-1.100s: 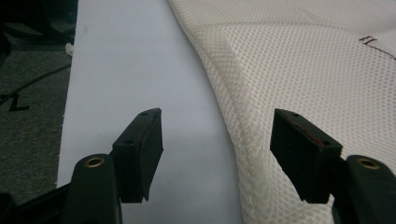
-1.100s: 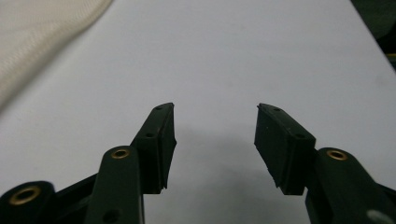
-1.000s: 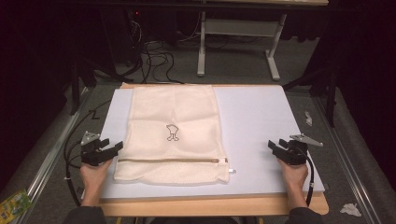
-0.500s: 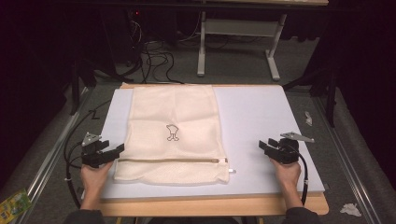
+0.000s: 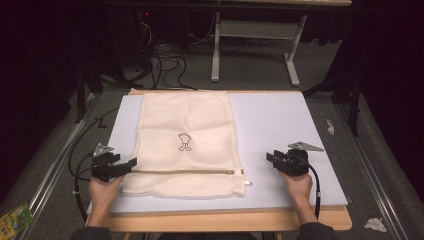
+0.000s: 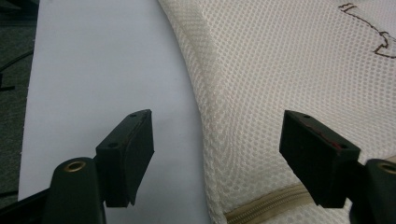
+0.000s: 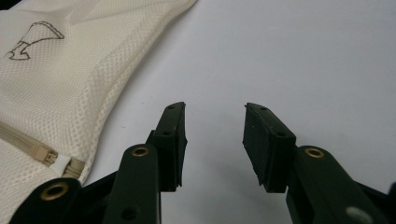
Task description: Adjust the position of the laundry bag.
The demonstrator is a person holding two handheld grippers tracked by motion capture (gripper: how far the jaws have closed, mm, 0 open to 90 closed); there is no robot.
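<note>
A cream mesh laundry bag (image 5: 185, 142) lies flat on the white table mat (image 5: 280, 125), with a small dark emblem (image 5: 184, 142) at its middle and a tan zipper (image 5: 185, 172) across its near end. My left gripper (image 5: 131, 164) sits at the bag's near left corner, open, its jaws straddling the bag's edge (image 6: 205, 121) just above the zipper (image 6: 266, 207). My right gripper (image 5: 270, 157) is open over bare mat, a short way right of the zipper's end (image 7: 60, 164). The mesh bag (image 7: 51, 79) fills the left of the right gripper view.
The mat rests on a wooden tabletop (image 5: 225, 220) whose front edge runs along the bottom. Cables (image 5: 165, 62) and a grey table frame (image 5: 255, 35) stand on the floor behind. Scraps of paper (image 5: 375, 224) lie on the floor at right, a green packet (image 5: 15, 217) at left.
My right gripper has moved left, toward the bag's zipper end. My left gripper has edged right onto the bag's near left corner.
</note>
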